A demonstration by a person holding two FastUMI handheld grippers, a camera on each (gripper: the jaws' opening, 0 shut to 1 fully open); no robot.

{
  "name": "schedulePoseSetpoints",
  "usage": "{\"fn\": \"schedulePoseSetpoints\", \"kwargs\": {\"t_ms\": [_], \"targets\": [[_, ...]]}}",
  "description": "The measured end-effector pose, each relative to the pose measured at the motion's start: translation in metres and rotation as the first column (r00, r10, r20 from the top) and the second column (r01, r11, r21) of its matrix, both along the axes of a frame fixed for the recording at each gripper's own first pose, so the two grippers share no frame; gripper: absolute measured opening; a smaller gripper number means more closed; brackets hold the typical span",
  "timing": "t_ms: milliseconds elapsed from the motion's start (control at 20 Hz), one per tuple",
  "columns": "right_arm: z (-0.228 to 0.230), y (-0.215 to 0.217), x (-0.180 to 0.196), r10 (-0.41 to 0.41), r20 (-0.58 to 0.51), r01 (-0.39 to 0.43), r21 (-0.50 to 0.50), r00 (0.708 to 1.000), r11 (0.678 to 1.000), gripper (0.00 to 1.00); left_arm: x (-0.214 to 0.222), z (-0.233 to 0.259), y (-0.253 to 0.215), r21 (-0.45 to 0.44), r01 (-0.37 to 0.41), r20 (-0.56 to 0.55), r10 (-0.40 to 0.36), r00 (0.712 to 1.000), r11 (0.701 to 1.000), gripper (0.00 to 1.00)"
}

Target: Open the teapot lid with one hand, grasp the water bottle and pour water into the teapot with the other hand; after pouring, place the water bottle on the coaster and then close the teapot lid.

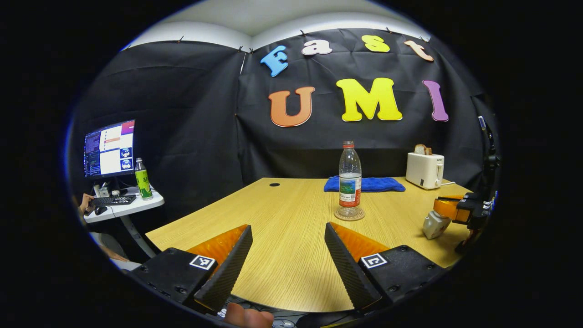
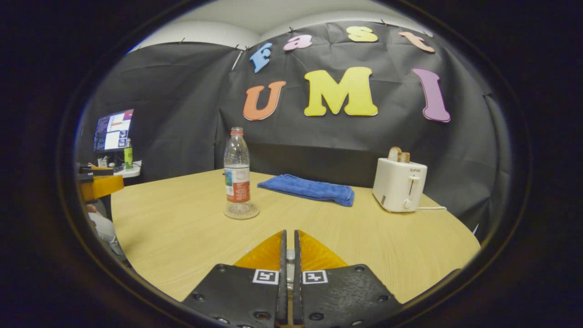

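A clear water bottle with a red cap and a little water stands upright on a round coaster mid-table. Low at the near edge, my left gripper is open with nothing between its fingers; it also appears at the left rim in the right gripper view. My right gripper has its fingers almost together, with a pale sliver pinched between them. From the left gripper view it sits on top of a small white teapot, gripping the lid. The pot's body is hidden in the right gripper view.
A folded blue towel and a white toaster holding bread stand at the back of the wooden table. A side table at left carries a monitor, a keyboard and a green bottle; a person's hand rests there.
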State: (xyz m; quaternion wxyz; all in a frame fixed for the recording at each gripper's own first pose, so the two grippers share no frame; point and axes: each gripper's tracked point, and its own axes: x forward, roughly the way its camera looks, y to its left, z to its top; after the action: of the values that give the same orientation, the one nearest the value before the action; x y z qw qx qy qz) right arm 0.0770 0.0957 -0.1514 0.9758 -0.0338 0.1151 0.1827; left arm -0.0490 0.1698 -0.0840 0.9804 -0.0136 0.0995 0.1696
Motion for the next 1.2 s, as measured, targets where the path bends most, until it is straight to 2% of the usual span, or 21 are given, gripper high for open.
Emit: {"fn": "schedulePoseSetpoints", "kwargs": {"t_ms": [50,100,200,300,500,700,850,1000,1200], "targets": [[0.004,-0.001,0.000,-0.001,0.009,0.001,0.008,1.000,1.000,0.07,0.000,0.001,-0.002,-0.001,0.003,0.003,-0.003,1.000,1.000,1.00],[0.011,-0.003,-0.002,-0.006,0.020,0.005,0.022,1.000,1.000,0.15,0.001,0.003,-0.005,-0.001,0.007,0.008,-0.007,1.000,1.000,1.00],[0.029,-0.019,-0.006,-0.057,0.053,0.053,0.072,0.997,0.996,0.56,0.005,0.012,-0.014,-0.002,0.025,0.031,-0.025,0.999,1.000,1.00],[0.043,-0.043,-0.008,-0.143,0.070,0.137,0.094,0.987,0.986,0.96,0.011,0.021,-0.027,0.000,0.047,0.058,-0.047,0.997,0.999,0.99],[0.074,-0.108,-0.036,-0.303,0.137,0.295,0.076,0.943,0.952,0.96,0.031,0.044,-0.069,0.000,0.122,0.120,-0.121,0.985,0.993,1.00],[0.106,-0.155,-0.073,-0.386,0.220,0.384,0.053,0.896,0.922,0.97,0.048,0.064,-0.123,0.007,0.216,0.161,-0.214,0.964,0.976,1.00],[0.118,-0.170,-0.099,-0.414,0.235,0.410,0.070,0.879,0.909,0.96,0.051,0.071,-0.160,-0.018,0.266,0.180,-0.259,0.949,0.964,1.00],[0.124,-0.172,-0.118,-0.444,0.256,0.437,0.084,0.859,0.895,0.96,0.044,0.075,-0.175,-0.021,0.288,0.182,-0.280,0.943,0.957,0.99],[0.125,-0.154,-0.123,-0.439,0.249,0.423,0.116,0.863,0.899,0.96,0.034,0.089,-0.165,0.043,0.244,0.212,-0.247,0.946,0.969,0.99]]}}
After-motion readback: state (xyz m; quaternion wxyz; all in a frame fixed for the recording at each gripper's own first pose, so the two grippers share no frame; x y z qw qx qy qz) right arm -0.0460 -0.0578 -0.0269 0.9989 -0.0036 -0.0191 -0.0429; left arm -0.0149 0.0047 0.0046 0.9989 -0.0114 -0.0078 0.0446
